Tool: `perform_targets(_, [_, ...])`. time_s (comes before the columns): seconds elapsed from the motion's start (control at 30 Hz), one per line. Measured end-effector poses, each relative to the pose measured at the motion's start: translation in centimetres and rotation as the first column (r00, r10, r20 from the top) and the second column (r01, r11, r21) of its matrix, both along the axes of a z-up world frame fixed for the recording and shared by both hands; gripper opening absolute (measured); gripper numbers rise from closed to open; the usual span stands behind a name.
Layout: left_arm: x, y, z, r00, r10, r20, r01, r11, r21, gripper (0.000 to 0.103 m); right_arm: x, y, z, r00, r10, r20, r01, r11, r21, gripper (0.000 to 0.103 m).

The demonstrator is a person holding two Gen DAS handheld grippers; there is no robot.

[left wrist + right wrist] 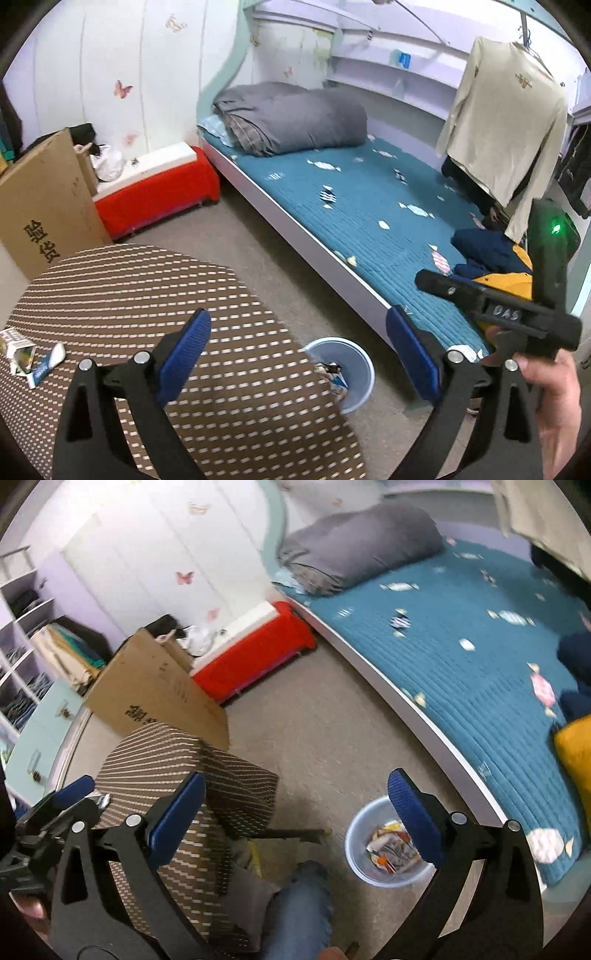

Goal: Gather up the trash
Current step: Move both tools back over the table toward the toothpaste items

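My left gripper [299, 350] is open above the edge of the brown striped table [147, 295], with nothing between its blue pads. Torn paper and wrapper scraps [26, 358] lie on the table at the far left. On the floor between table and bed stands a pale blue bin [354, 369] holding trash. In the right wrist view my right gripper [295, 812] is wide open and empty, high over the floor. The bin [358, 853] with colourful wrappers [391, 849] sits below its right finger. A blue finger [74, 788] of the left gripper shows at far left.
A bed with a teal quilt [369, 206] and a rolled grey duvet [291, 118] runs along the right. A cardboard box [44, 206] and a red-sided box [155, 195] stand by the wall. A beige shirt [506, 114] hangs at right. A person's jeans-clad knee [299, 897] is below.
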State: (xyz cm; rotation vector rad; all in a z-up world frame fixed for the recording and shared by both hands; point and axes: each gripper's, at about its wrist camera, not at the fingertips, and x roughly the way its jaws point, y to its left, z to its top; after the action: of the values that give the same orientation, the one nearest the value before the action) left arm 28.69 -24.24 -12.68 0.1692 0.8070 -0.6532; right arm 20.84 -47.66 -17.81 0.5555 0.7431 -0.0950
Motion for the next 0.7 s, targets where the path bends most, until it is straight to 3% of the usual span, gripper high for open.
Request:
perform_targets(0.3, [0.6,7.2,1.5,0.993,0.115,0.023,-0.114,0.993,-0.041,0.094,2.0,5.7,3.6,0.991,0.120,0.058,-0.117,0.992,-0.055,0.097])
perform_targets(0.7, [0.8,16.7,2.8,0.960,0.274,0.054,-0.269,0.959,-0.093,0.094,4.2,14.1,6.7,0.954,0.281,0.109,-0.266,0.955,-0.135,0.097])
